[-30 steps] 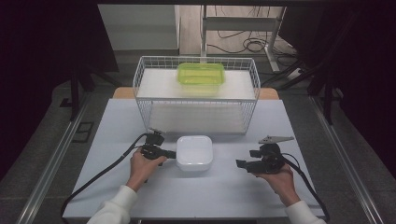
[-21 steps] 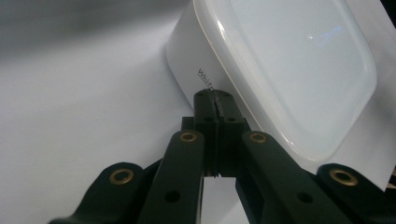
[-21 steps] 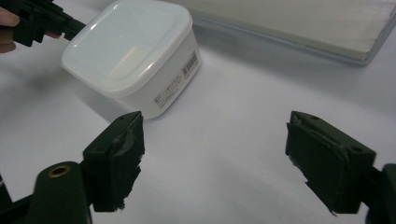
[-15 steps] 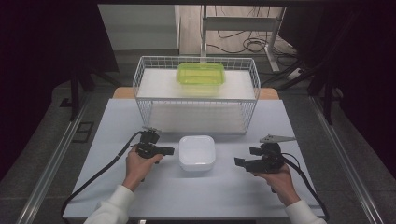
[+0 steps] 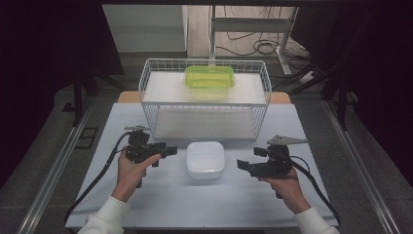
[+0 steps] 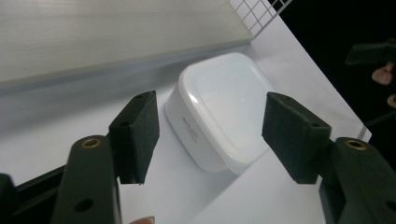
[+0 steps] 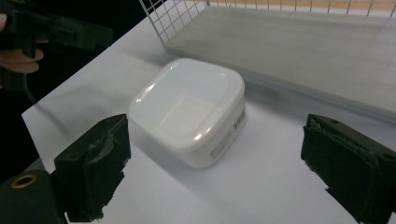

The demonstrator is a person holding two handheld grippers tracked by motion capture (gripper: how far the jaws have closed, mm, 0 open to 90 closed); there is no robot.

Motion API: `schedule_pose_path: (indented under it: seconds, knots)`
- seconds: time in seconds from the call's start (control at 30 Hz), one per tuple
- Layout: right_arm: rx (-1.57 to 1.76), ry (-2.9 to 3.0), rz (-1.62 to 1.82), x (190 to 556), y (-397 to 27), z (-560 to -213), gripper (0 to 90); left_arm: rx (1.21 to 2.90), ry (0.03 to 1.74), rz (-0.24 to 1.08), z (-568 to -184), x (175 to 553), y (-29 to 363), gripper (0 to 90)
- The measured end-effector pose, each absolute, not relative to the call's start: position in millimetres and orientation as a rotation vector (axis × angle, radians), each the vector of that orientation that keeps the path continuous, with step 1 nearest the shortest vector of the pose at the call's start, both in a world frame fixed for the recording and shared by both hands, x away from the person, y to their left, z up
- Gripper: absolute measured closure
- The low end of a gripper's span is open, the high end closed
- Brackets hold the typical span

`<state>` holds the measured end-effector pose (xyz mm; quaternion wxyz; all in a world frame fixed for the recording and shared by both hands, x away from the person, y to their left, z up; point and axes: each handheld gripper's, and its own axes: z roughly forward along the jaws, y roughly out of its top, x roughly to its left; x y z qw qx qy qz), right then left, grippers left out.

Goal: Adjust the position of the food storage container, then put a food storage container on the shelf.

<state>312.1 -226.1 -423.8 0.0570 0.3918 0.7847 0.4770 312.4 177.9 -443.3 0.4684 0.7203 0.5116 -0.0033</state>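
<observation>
Your left gripper (image 5: pixel 170 151) hangs just to the left of the white box (image 5: pixel 205 159), its jaws standing wide apart after just opening, with nothing between them; in the left gripper view (image 6: pixel 210 135) the box lies beyond the pads, clear of both. Your right gripper (image 5: pixel 242 165) sits just to the right of the same box, jaws spread as wide as they go and holding nothing; the right gripper view (image 7: pixel 212 172) looks between its two black pads at the box (image 7: pixel 189 109), which rests a little way ahead of them, untouched.

You have the white box, a rounded square container with its lid on, lying flat on the white table (image 5: pixel 146 204), between your two grippers and just in front of the wire basket (image 5: pixel 204 100). A small label shows on its side wall in both gripper views. Inside the basket, toward the back, you can see a green container (image 5: pixel 209 81) resting on the pale board that lines the basket's floor. Your hands enter from the near edge in white sleeves, and a black cable trails back from each gripper.
</observation>
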Motion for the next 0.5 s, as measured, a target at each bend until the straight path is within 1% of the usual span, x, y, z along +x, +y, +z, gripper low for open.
schedule_pose_path:
  seconds: [0.17,0.37,0.5]
  knots:
    - [1.216,2.4,1.42,319.2,-220.6,-428.0,8.5,1.763,1.278,-0.005,-446.2,307.6,179.7,34.3]
    - [1.239,2.394,1.4,319.0,-218.6,-430.0,10.8,1.753,1.293,-0.063,-453.2,309.8,174.6,33.4]
    - [1.263,2.404,1.417,321.0,-217.9,-429.3,16.9,1.732,1.308,-0.119,-460.2,315.1,172.1,33.9]
